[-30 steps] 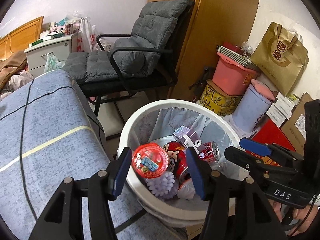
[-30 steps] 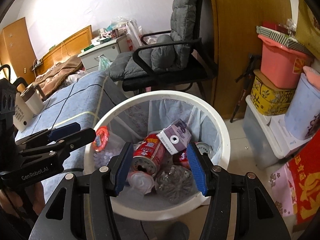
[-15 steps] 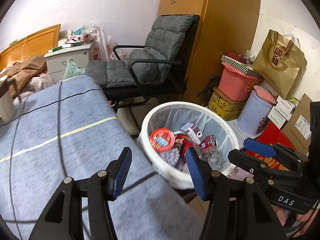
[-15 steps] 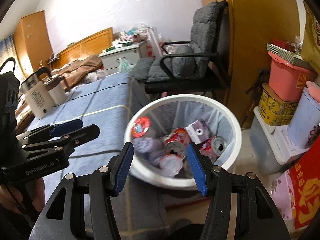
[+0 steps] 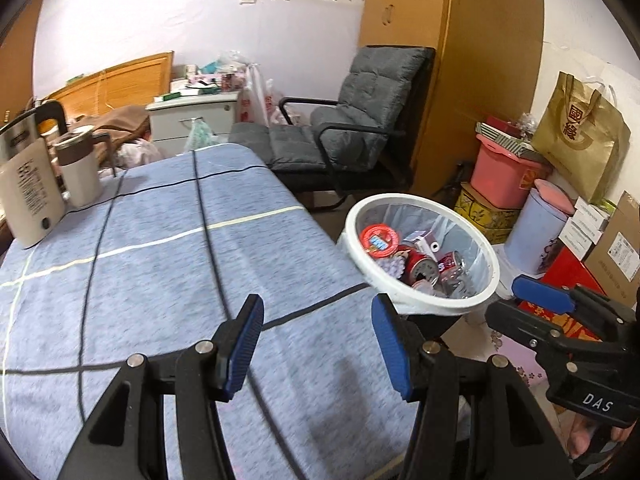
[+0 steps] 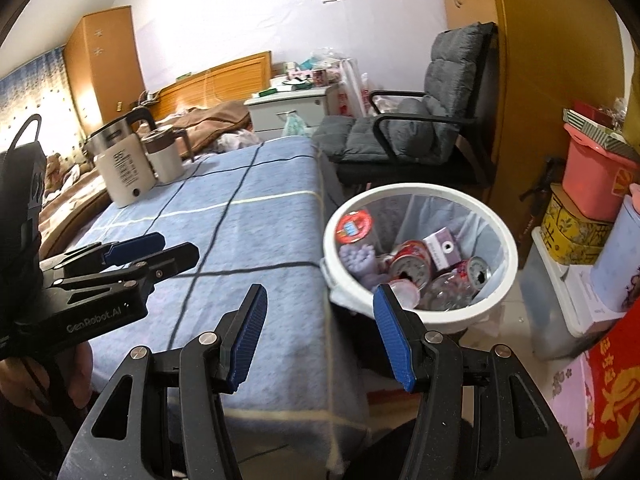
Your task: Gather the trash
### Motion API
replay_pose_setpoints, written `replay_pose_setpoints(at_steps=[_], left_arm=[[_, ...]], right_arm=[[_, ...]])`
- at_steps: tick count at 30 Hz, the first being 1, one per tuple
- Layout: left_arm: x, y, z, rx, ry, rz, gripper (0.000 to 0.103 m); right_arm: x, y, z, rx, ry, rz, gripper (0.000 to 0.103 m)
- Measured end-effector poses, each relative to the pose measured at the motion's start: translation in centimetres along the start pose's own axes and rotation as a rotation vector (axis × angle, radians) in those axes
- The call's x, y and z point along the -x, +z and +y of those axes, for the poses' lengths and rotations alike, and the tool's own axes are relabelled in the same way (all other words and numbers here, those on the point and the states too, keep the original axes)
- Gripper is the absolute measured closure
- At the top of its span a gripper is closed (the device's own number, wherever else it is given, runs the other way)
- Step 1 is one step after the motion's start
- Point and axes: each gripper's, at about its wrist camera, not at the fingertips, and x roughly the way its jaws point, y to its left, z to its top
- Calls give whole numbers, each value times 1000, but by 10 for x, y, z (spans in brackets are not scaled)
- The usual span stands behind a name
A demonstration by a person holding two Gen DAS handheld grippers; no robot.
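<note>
Both grippers empty, jaws apart with nothing between the pads — left gripper [image 5: 318,344] over the blue tablecloth [image 5: 160,280], right gripper [image 6: 318,340] at the table's edge beside the bin [image 6: 420,316].

Trash sits in the bin: red lid [image 6: 354,227], cans [image 6: 410,266], small purple carton [image 6: 442,250], clear bottle [image 6: 448,294]. The bin stands on the floor just off the table corner, liner in place.

No loose trash visible on the cloth — only the kettle [image 6: 120,164] and mug [image 6: 164,156] at the far end, which look like keepers.

My read: the collecting looks done. To do this step well, sweep both cameras over the cloth for leftovers, keep the jaws apart, and stay clear of the kettle cord [image 6: 236,184].
</note>
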Motion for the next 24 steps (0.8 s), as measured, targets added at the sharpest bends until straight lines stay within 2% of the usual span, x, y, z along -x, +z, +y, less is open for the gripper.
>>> replay_pose_setpoints(at_steps=[12,24], left_arm=[[28,-27,14,44,54,-8,45],[44,-35,20,59,81,-24,45]], right_arm=[[16,-13,22,45,36,-4,47],[20,-14,25,59,53,-11,47]])
